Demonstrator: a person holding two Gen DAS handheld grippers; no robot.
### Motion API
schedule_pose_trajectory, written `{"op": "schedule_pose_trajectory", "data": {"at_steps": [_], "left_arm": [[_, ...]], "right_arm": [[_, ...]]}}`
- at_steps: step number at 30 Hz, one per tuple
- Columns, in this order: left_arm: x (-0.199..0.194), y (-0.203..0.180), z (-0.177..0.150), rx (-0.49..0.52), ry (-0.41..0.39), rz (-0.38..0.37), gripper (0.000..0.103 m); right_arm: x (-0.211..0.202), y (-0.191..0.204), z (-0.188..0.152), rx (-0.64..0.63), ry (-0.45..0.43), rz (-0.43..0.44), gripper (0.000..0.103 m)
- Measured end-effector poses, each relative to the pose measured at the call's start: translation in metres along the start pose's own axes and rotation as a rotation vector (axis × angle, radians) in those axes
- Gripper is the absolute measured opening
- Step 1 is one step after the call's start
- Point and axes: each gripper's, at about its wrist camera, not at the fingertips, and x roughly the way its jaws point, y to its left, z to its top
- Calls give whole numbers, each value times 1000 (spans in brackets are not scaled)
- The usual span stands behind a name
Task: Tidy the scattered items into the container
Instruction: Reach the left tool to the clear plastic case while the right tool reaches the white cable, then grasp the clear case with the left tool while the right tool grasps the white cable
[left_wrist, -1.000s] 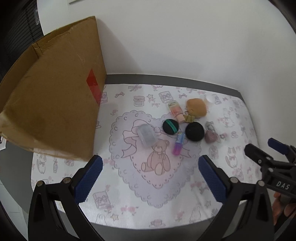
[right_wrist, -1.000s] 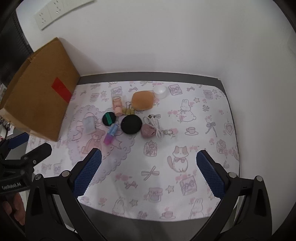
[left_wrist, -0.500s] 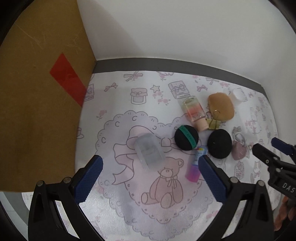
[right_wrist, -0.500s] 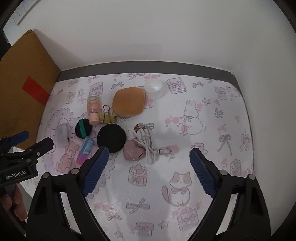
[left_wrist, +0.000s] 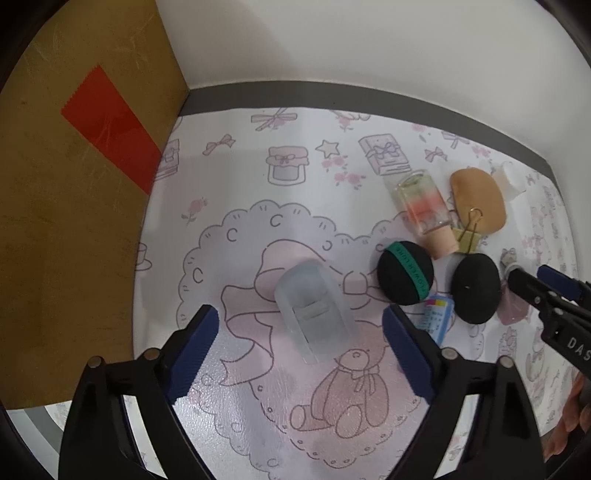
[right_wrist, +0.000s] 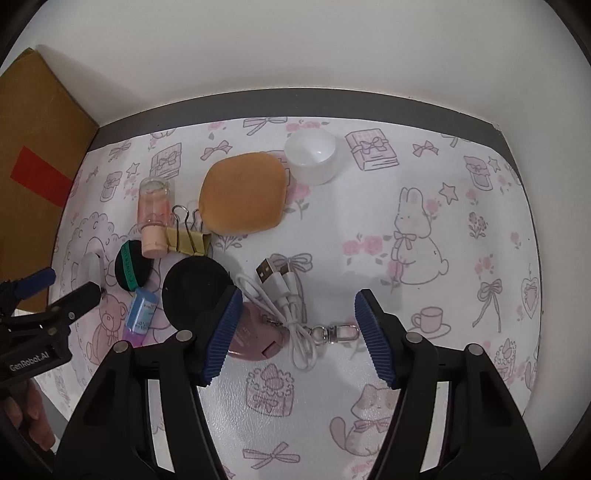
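A clear plastic case (left_wrist: 314, 310) lies on the patterned mat (left_wrist: 295, 166), just ahead of my left gripper (left_wrist: 301, 350). Its jaws are closing, and the pads stand apart from the case. My right gripper (right_wrist: 299, 334) hangs over a white USB cable (right_wrist: 288, 295) and a pink keyring pouch (right_wrist: 255, 338). Those jaws are closing too, with the cable and pouch between them; the left pad covers the pouch's edge. The cardboard box (left_wrist: 74, 221) stands at the left.
Clustered mid-mat are a green-banded black puff (right_wrist: 133, 266), a plain black puff (right_wrist: 195, 288), a pink-capped glass bottle (right_wrist: 153, 210), a binder clip (right_wrist: 186, 238), an orange sponge (right_wrist: 243, 192), a white cup (right_wrist: 312, 157) and a blue tube (right_wrist: 140, 314). A wall backs the table.
Both grippers have come down closer to the mat and their jaws have narrowed. The left now frames the clear case; the right now frames the cable and pink pouch.
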Motion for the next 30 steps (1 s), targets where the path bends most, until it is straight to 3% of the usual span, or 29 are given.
{"op": "schedule_pose_trajectory", "data": {"at_steps": [7, 11, 12, 17, 18, 30], "left_arm": [[11, 3, -6, 15, 2, 2, 74], [14, 6, -7, 23, -1, 1, 67], [14, 7, -8, 18, -1, -3, 63], [14, 10, -10, 20, -1, -16, 42], [15, 9, -11, 23, 0, -15, 35], [-9, 19, -35, 40, -40, -81, 35]], "right_arm": [[2, 6, 4, -22, 22, 17, 55], [3, 6, 7, -20, 36, 49, 42], [6, 5, 7, -15, 45, 46, 36], [8, 2, 4, -12, 66, 44, 29], [7, 1, 3, -10, 66, 43, 16], [-29, -11, -8, 37, 15, 50, 14]]}}
